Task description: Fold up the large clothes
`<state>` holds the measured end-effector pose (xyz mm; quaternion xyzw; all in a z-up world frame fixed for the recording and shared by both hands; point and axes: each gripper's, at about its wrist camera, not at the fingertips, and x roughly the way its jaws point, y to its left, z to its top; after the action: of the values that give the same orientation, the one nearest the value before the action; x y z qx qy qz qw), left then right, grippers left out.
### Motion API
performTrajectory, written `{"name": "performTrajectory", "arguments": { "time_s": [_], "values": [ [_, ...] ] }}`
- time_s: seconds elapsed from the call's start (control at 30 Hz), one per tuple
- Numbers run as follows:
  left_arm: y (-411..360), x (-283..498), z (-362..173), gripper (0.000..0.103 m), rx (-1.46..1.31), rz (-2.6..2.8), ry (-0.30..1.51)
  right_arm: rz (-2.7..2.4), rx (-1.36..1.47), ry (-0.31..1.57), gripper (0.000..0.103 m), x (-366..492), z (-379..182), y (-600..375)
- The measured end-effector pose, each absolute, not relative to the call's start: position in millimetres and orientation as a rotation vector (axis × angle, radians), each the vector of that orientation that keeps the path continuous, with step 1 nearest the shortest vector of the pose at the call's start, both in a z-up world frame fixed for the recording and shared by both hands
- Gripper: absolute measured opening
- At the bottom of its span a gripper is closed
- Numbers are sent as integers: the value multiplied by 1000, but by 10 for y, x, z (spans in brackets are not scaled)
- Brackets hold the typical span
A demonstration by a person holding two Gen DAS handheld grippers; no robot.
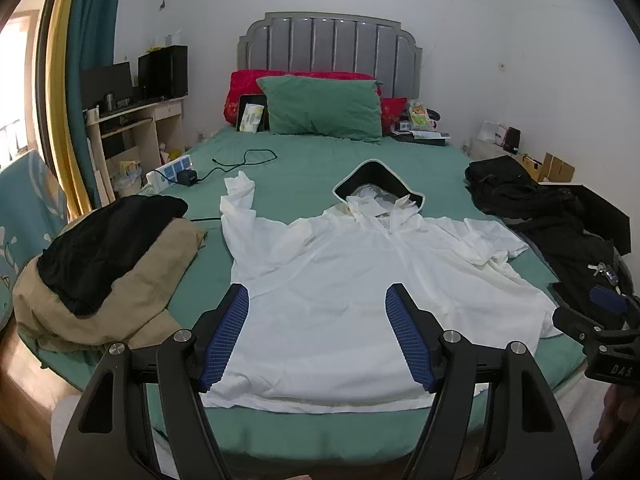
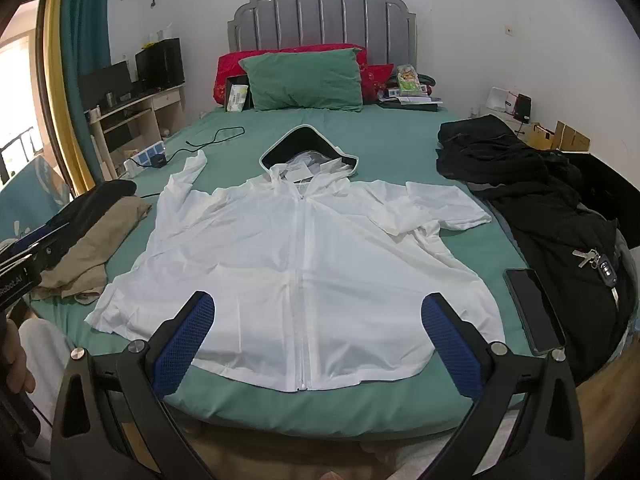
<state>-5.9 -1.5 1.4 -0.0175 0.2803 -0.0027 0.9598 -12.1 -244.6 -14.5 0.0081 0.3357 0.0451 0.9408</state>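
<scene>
While you hold both tools above the near edge of the bed (image 1: 304, 168), the white hooded jacket (image 1: 340, 288) lies spread face up on the green sheet, zipper closed down its middle, hem toward you and hood (image 1: 372, 184) toward the headboard. Your left gripper (image 1: 318, 332) has its blue-padded fingers (image 1: 228, 332) spread wide, nothing between them, hovering over the lower body of the jacket without touching it. Your right gripper (image 2: 318, 340) is likewise spread, its fingers (image 2: 184, 344) clear of the cloth, framing the zipper's lower end.

Sleeves: the one on the camera's left (image 2: 184, 176) runs up and away toward the power strip side; the one on the camera's right (image 2: 444, 204) is bent back on itself, wrinkled, lying beside the jacket body.

Around the jacket:
- tan and black garment pile (image 1: 100, 272) to the left, apart from the hem.
- heap of black clothes (image 2: 520, 184) to the right, with keys (image 2: 596, 264) resting on it.
- dark phone (image 2: 534, 310) flat on the sheet, just beside the jacket's right hem corner.
- green pillow (image 1: 324, 108) against red ones at the headboard.
- black cable (image 1: 240, 160) on the sheet beyond the left sleeve.
</scene>
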Motion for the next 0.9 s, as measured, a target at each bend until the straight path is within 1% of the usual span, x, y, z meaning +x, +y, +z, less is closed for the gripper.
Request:
{"name": "performTrajectory", "arguments": {
  "time_s": [0.9],
  "values": [
    [-17,-75,41,74,-42,1,574,89,18,691,102,-122,-154,-2459]
  ]
}}
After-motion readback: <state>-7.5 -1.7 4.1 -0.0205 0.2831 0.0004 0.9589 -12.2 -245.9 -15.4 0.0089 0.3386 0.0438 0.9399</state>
